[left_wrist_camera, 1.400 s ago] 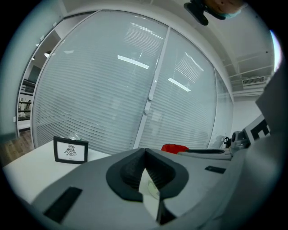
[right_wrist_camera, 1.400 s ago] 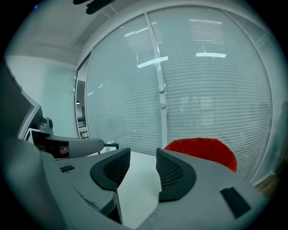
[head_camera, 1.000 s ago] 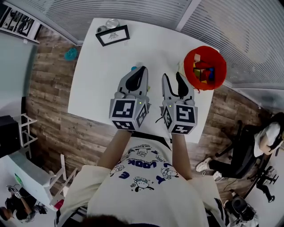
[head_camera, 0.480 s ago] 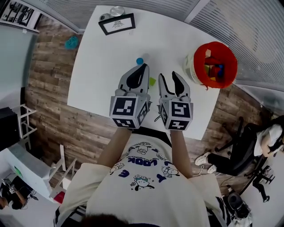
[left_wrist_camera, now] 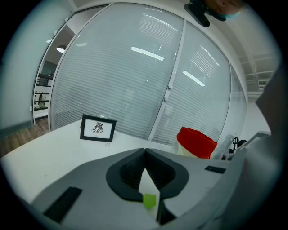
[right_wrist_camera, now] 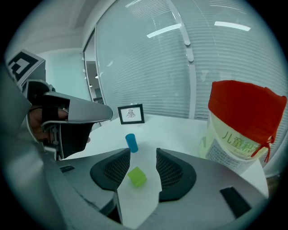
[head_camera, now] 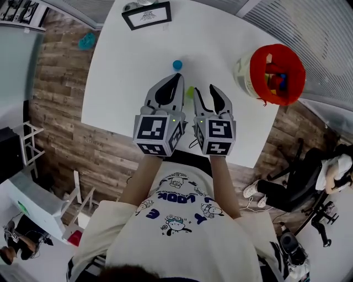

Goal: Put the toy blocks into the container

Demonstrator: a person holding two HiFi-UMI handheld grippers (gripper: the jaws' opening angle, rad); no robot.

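Observation:
A small green cube [head_camera: 190, 91] lies on the white table [head_camera: 127, 71], just left of my right gripper's [head_camera: 206, 88] tips. In the right gripper view the green cube [right_wrist_camera: 137, 176] shows between and a little beyond the open jaws of that gripper [right_wrist_camera: 141, 152], untouched. A blue cylinder [head_camera: 177, 65] [right_wrist_camera: 131, 143] stands upright farther out. My left gripper [head_camera: 177, 76] [left_wrist_camera: 144, 150] has its tips together and holds nothing; the green cube [left_wrist_camera: 150, 200] peeks through the gap below them. The red-topped container [head_camera: 276, 74] [right_wrist_camera: 243, 126] holds several coloured blocks.
A black picture frame [head_camera: 146, 15] [left_wrist_camera: 97, 129] stands at the table's far edge, with a round metal thing behind it. The container [left_wrist_camera: 196, 142] is near the right edge. Wooden floor surrounds the table; a seated person [head_camera: 325, 171] is at the lower right.
Both grippers have come down toward the table. The blue cylinder and green cube, at first mostly hidden behind the left gripper, now show ahead of the tips.

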